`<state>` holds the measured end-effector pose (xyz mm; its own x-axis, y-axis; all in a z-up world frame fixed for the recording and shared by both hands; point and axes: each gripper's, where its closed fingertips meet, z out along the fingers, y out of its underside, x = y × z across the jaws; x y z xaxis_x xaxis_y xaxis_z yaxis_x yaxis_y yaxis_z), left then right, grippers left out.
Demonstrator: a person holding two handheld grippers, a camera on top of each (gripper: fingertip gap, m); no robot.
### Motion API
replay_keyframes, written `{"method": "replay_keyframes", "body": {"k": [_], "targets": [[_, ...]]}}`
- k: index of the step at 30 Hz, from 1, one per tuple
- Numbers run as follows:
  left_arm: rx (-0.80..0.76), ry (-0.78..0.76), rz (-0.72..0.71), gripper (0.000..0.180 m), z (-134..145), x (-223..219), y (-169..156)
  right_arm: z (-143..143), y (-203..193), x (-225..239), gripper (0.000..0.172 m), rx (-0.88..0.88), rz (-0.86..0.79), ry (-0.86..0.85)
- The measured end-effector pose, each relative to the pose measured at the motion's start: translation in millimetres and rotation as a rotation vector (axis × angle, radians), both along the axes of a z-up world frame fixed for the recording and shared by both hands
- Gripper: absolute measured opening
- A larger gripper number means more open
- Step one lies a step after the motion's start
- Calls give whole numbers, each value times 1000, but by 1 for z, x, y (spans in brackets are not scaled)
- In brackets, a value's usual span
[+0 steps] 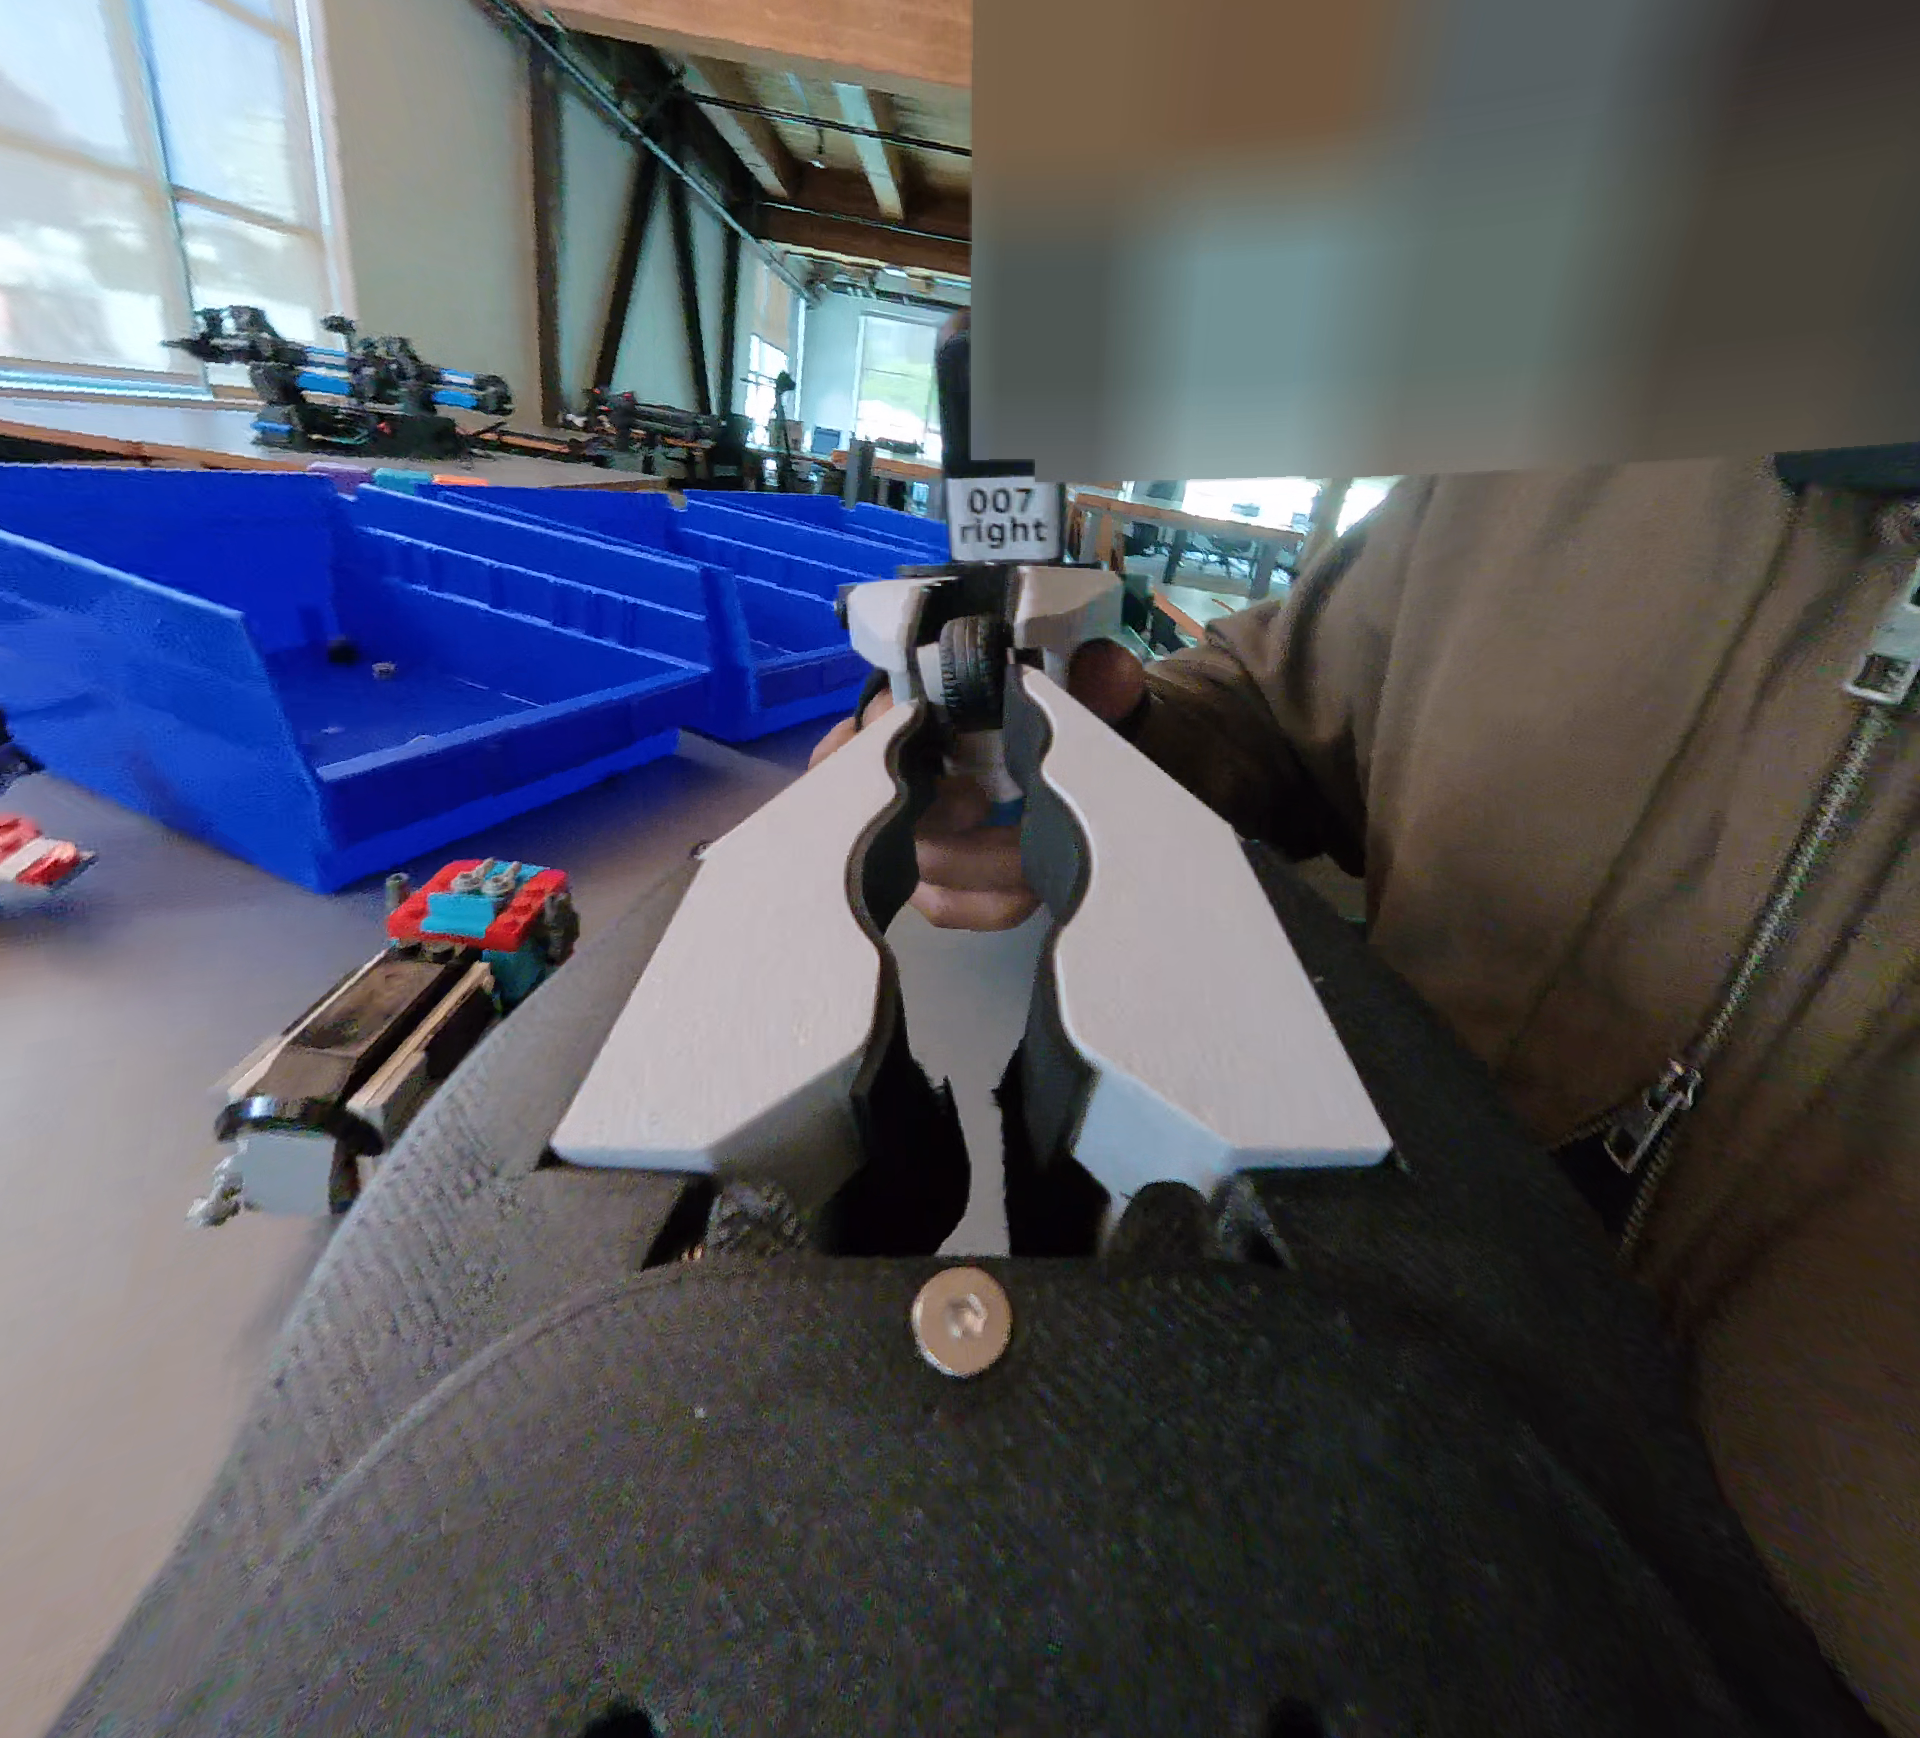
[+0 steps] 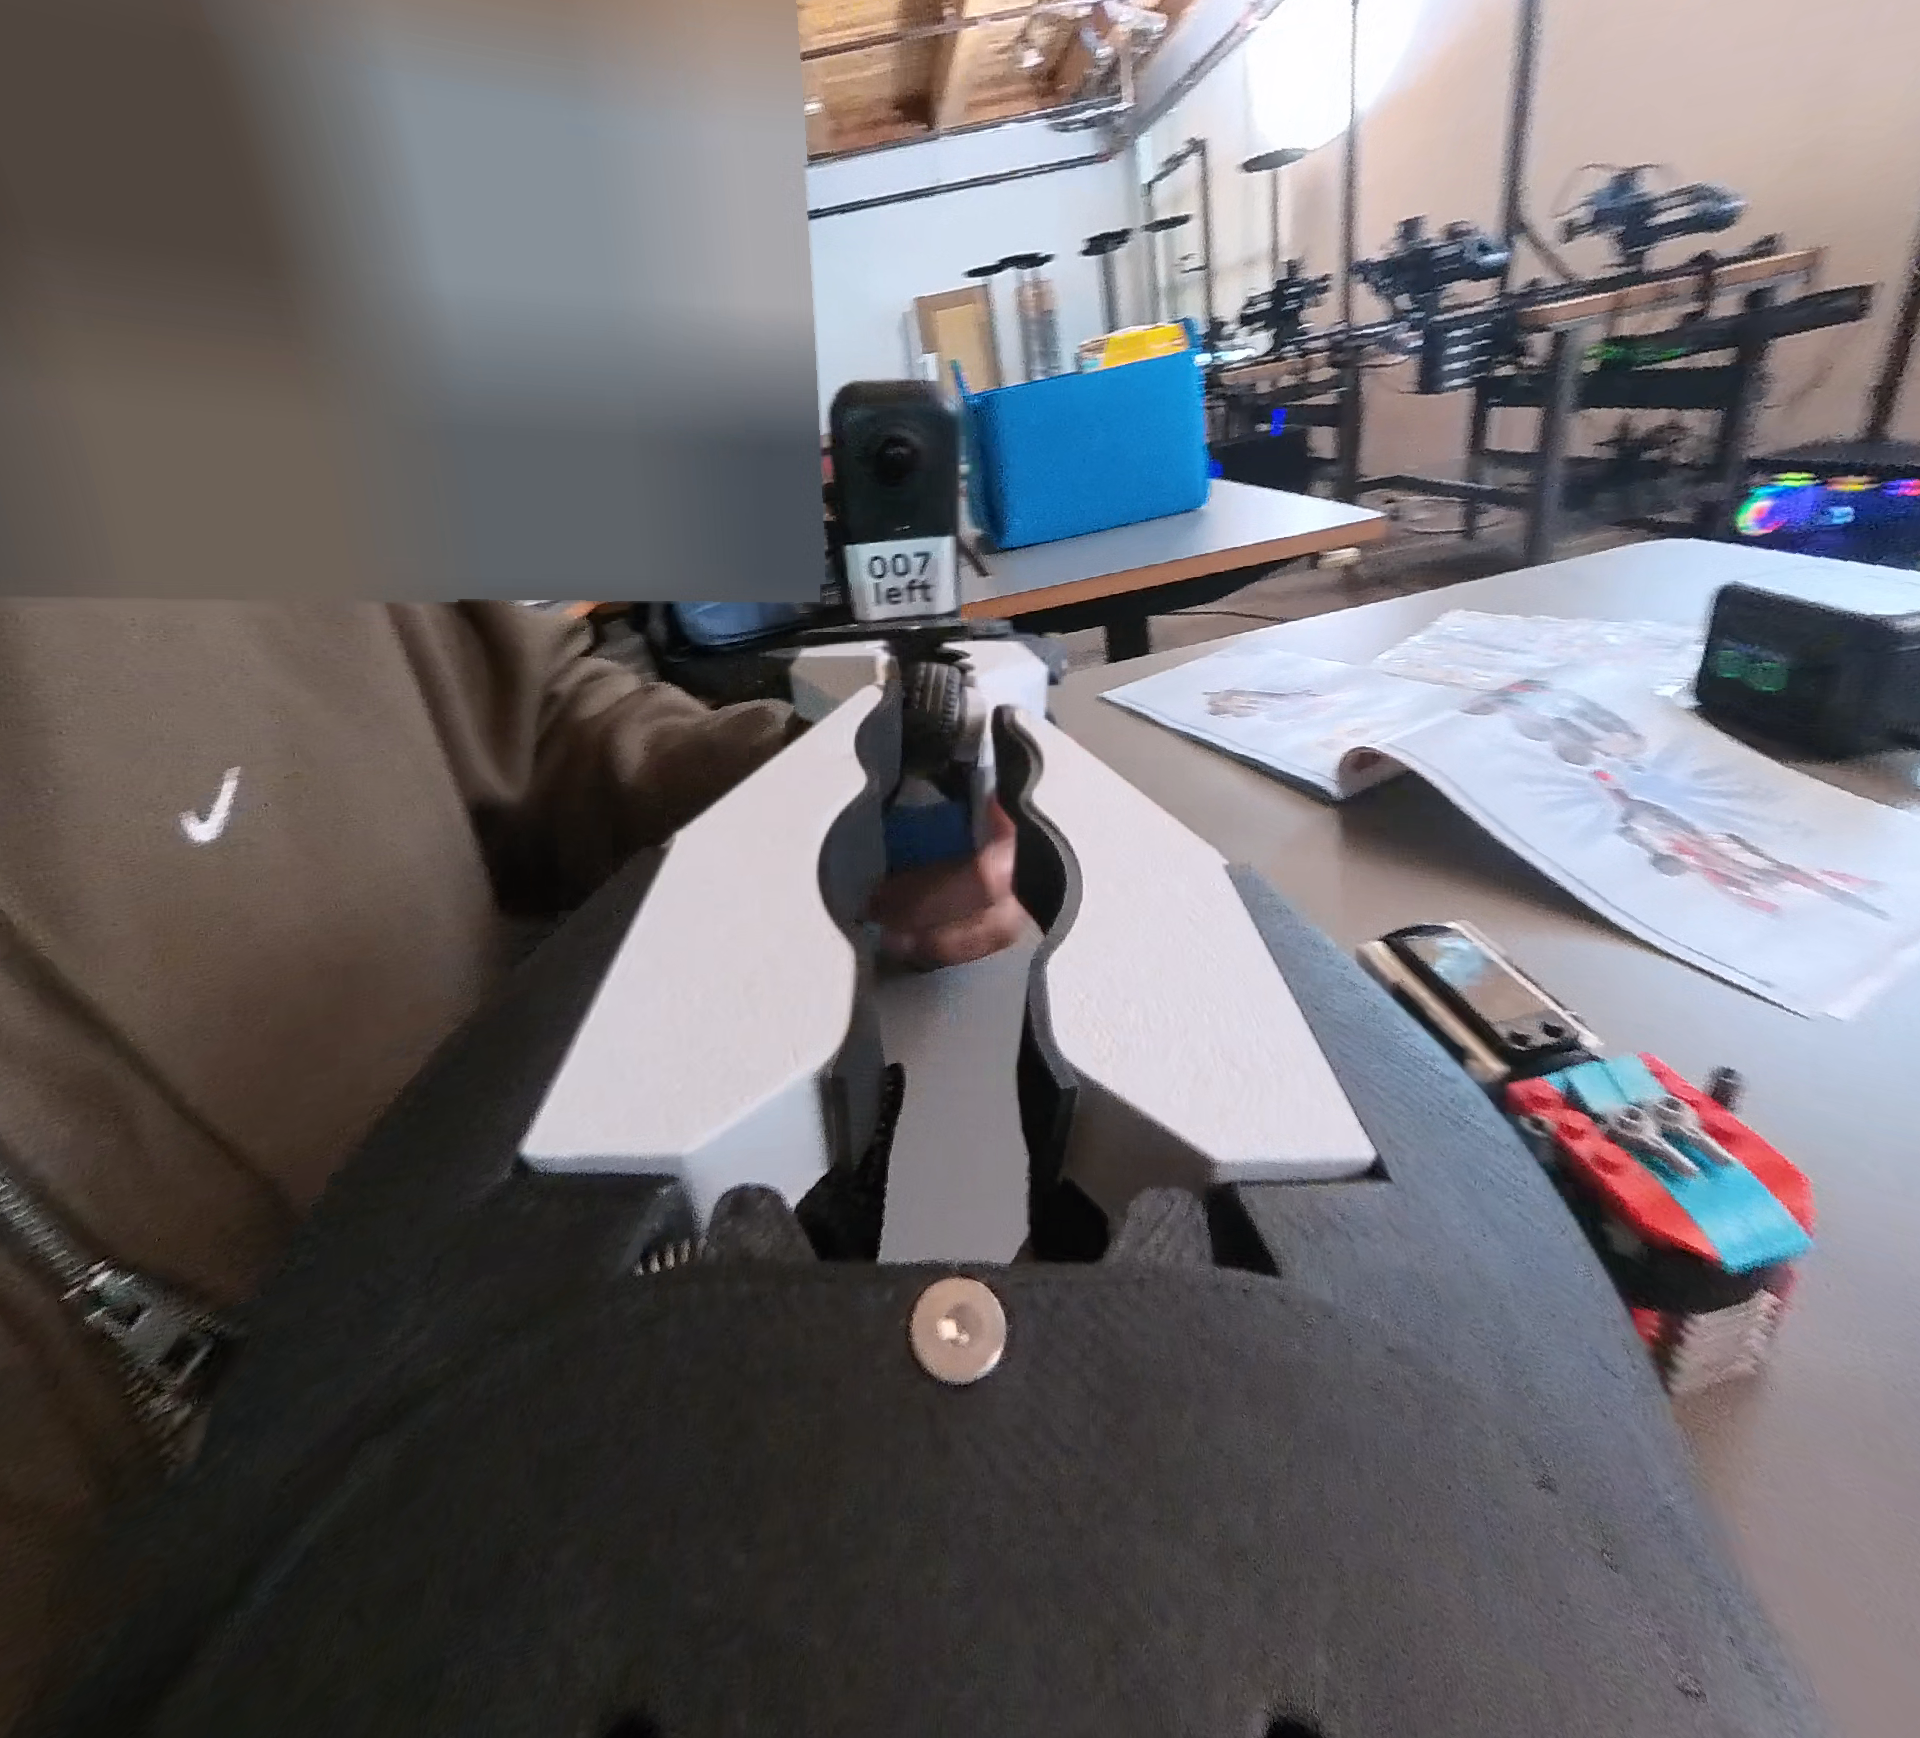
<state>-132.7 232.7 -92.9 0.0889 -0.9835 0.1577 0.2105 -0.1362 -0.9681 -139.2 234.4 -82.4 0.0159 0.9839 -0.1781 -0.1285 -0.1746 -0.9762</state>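
The left claw pinched a small black rubber-tyred, grey-and-blue brick piece, and the right claw flanked it, grip unclear, likely needing steady alignment.

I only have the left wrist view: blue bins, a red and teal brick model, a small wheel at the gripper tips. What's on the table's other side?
Observer: An open instruction booklet lies flat on the table, beyond the brick model.
Operator: Anything past it?
Observer: A black box with green lights stands beside the booklet's far edge.
Operator: And farther off?
Observer: A blue tub with something yellow inside stands on a separate table behind.
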Motion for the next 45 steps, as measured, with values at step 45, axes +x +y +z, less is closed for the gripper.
{"method": "replay_keyframes", "body": {"k": [45], "targets": [[45,33,81,13,0,-4,8,-5,9,1,25,-33,-64,43]]}}
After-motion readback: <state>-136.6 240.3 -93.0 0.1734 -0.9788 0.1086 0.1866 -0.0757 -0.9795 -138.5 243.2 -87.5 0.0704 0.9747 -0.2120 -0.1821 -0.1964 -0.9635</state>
